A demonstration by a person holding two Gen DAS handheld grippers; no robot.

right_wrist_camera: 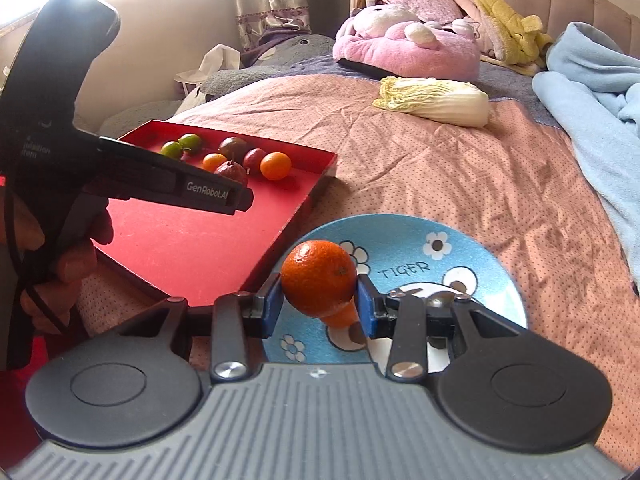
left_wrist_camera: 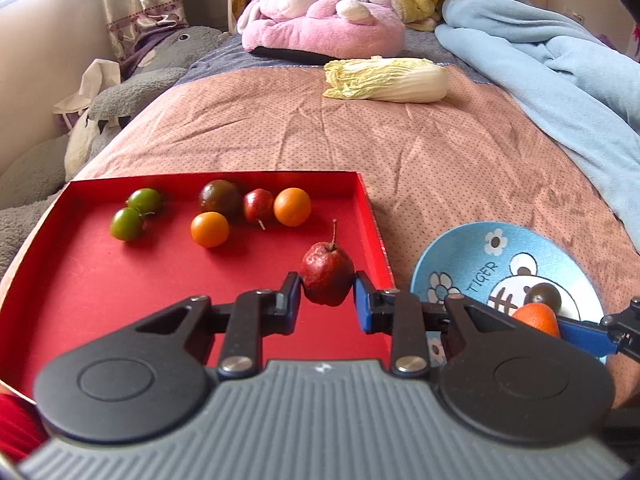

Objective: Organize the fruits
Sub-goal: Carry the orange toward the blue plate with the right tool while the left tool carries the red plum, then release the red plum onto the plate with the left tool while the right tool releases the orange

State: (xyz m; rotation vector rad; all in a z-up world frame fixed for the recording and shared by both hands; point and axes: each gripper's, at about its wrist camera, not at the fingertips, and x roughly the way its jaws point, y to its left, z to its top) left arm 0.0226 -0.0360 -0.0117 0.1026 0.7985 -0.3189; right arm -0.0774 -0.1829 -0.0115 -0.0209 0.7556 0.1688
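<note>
Clamped between the left gripper pads, a wrinkled red fruit hangs over the near right corner of the red tray; the right gripper grasps an orange citrus above the blue plate, just right of the tray. Both fruits look light, round and smooth, probably apt to roll or slip; hold across the widest girth, gently, since the red skin looks soft. Six fruits cluster at the tray's far side, leaving its near floor bare. The tray's raised wall demands lift before crossing. A cabbage lies well beyond the tray.
</note>
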